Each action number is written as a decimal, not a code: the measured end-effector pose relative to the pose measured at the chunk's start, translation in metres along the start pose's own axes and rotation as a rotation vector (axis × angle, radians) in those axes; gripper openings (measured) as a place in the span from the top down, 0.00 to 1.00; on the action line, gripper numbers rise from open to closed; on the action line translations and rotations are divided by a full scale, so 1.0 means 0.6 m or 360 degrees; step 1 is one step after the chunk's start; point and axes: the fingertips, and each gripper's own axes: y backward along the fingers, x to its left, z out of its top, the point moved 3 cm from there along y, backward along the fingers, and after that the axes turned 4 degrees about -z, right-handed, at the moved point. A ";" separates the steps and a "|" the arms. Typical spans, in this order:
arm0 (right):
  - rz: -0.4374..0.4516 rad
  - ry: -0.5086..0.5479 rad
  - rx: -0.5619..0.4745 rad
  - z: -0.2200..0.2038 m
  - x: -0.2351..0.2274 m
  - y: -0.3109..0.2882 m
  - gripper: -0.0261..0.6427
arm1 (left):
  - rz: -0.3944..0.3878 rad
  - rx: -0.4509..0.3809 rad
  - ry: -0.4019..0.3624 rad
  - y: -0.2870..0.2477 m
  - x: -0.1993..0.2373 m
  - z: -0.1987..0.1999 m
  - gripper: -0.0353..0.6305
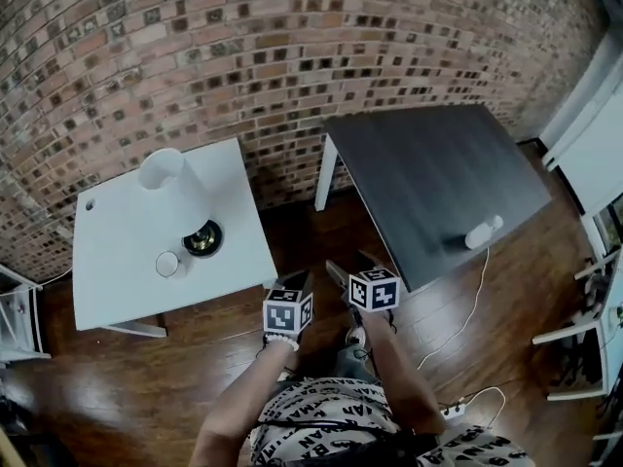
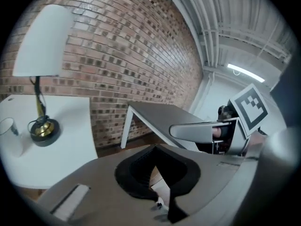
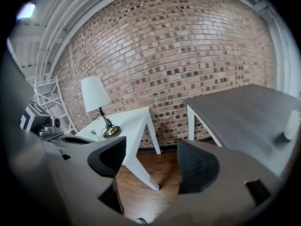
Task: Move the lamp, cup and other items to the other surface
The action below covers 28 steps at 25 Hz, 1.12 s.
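A lamp (image 1: pixel 167 183) with a white shade and a brass base stands on the white table (image 1: pixel 117 280), and a small white cup (image 1: pixel 168 264) sits just in front of its base. A white cylinder (image 1: pixel 484 232) lies on the dark table (image 1: pixel 428 163). Both grippers hover over the floor between the tables, short of the white table's near corner. My left gripper (image 1: pixel 300 285) has its dark pads together with nothing in them (image 2: pixel 157 166). My right gripper (image 1: pixel 343 269) stands open and empty (image 3: pixel 153 161). The lamp (image 3: pixel 96 95) and the cylinder (image 3: pixel 292 124) both lie well beyond its jaws.
A brick wall (image 1: pixel 292 56) runs behind both tables. A white cable (image 1: pixel 467 319) trails across the wooden floor to a power strip (image 1: pixel 453 412). White furniture (image 1: pixel 584 309) stands at the right edge and a white shelf (image 1: pixel 15 314) at the left.
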 end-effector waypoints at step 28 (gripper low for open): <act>-0.1175 -0.0536 -0.0303 0.002 -0.820 0.342 0.49 | -0.0716 0.0225 -0.0458 -0.534 -0.579 0.098 0.94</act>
